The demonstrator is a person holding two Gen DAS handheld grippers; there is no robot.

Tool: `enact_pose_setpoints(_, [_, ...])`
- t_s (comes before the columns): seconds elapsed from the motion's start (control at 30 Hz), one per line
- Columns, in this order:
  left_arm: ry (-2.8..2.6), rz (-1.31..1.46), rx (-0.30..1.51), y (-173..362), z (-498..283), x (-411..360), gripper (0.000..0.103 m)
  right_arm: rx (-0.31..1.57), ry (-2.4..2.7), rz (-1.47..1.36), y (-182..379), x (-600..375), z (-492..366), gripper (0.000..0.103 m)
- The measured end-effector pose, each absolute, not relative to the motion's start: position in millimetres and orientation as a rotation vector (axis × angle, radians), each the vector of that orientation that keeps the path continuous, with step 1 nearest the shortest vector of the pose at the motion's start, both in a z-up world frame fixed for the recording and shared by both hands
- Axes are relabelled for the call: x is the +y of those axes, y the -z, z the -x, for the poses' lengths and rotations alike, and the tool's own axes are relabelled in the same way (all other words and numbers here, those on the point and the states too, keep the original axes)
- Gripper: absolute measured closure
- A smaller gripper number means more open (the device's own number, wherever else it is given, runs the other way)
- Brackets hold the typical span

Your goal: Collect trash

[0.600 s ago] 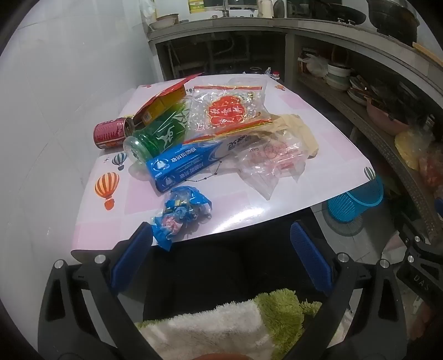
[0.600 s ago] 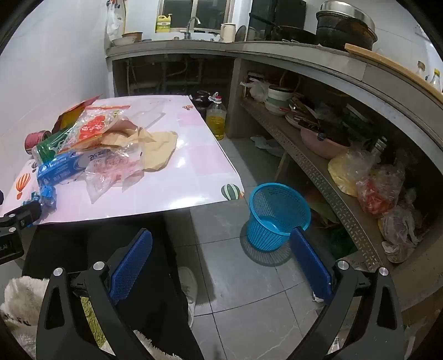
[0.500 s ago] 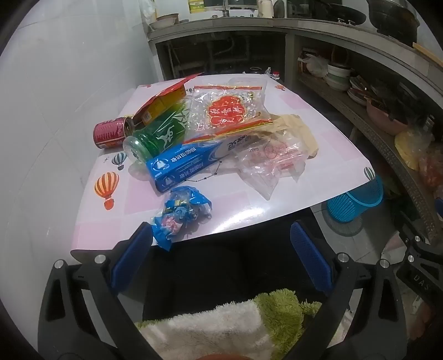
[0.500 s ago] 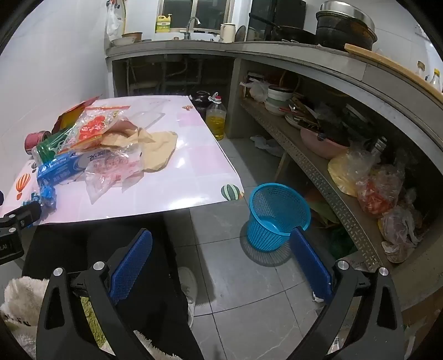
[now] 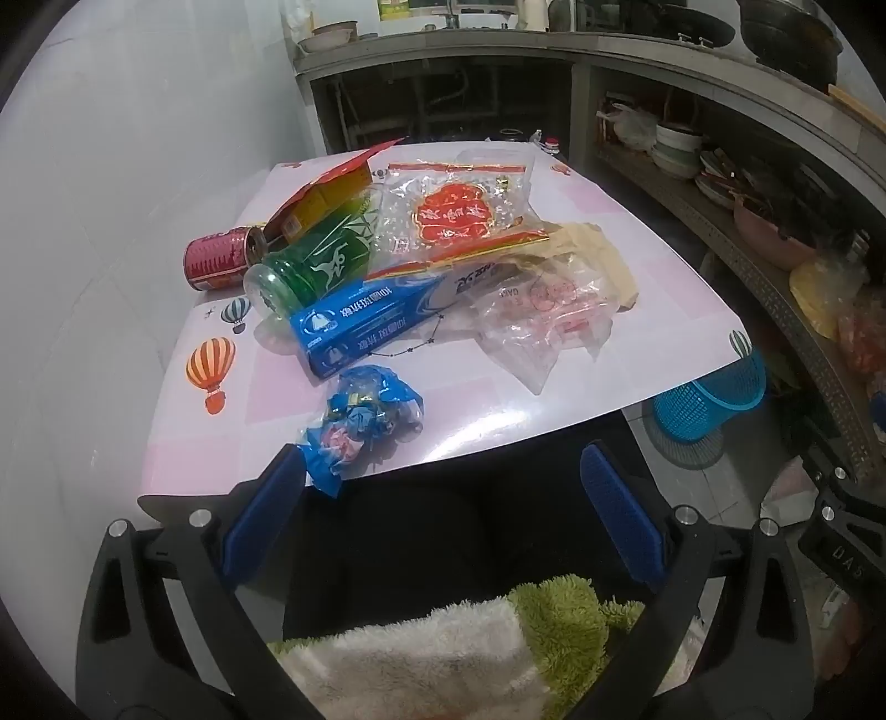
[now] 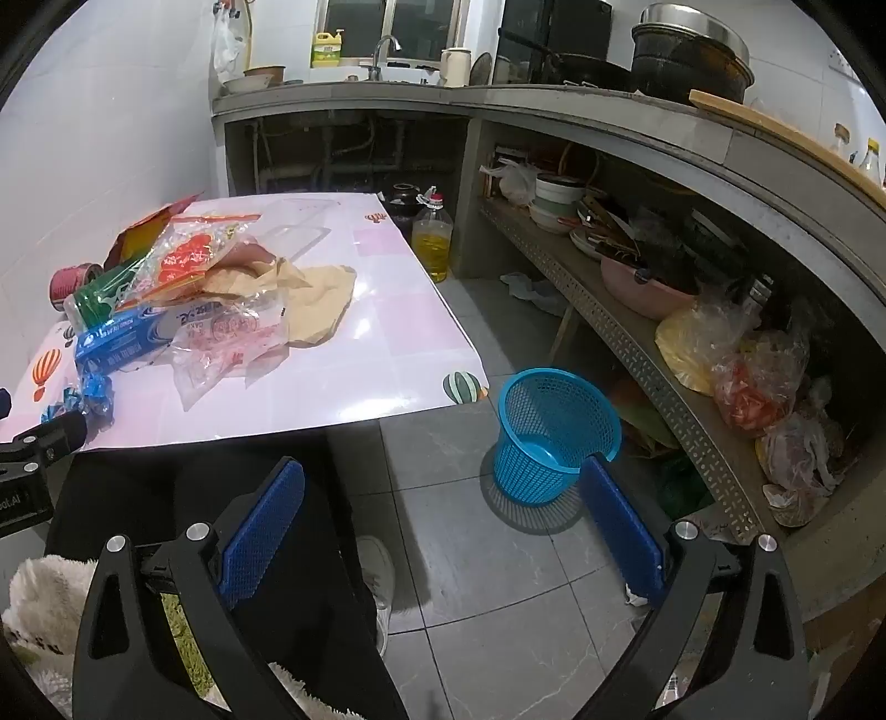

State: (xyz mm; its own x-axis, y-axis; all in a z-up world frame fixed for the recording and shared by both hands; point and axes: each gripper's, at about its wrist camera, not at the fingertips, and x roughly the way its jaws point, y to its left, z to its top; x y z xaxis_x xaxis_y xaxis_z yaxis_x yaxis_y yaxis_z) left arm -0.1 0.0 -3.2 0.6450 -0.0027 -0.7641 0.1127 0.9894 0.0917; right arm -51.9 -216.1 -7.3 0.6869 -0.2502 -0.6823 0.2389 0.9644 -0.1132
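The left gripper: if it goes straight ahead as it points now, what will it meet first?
Probably the crumpled blue wrapper at the near table edge, just ahead of the open left gripper; depth is uncertain.

White glazed wall tiles [image 6: 127, 127] rise on the left, reflecting soft light. A grey concrete counter [image 6: 581, 111] runs along the back wall and curves down the right side; a window [image 6: 387, 22] sits above its metal tap [image 6: 386, 47], beside a yellow detergent bottle [image 6: 325, 50]. Two blackened cooking pots [image 6: 689, 58] stand on the counter top. Beneath it, a perforated metal shelf [image 6: 653, 354] is crowded with stacked bowls, a pink basin and plastic bags — dim in there. Grey marbled floor tiles [image 6: 487, 587] cover the ground. A square table with a glossy pink balloon-print cover [image 5: 598, 354] stands against the white wall.
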Motion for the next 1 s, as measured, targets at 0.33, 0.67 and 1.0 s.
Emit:
enact_pose_setpoints(0.33, [0.069,-0.133,0.872,4.3,-3.1,2.0,0.008,0.765,0.273,0.015,7.1,-214.8,52.0,0.006])
enact_pose_setpoints(0.67, [0.069,-0.131,0.874,5.1,-2.3,1.2,0.008,0.764,0.273,0.017,4.6,-215.2,51.2,0.006])
enact_pose_setpoints(1.0, [0.070,-0.129,0.874,4.8,-2.6,1.5,0.008,0.762,0.274,0.017,3.7,-215.1,50.7,0.006])
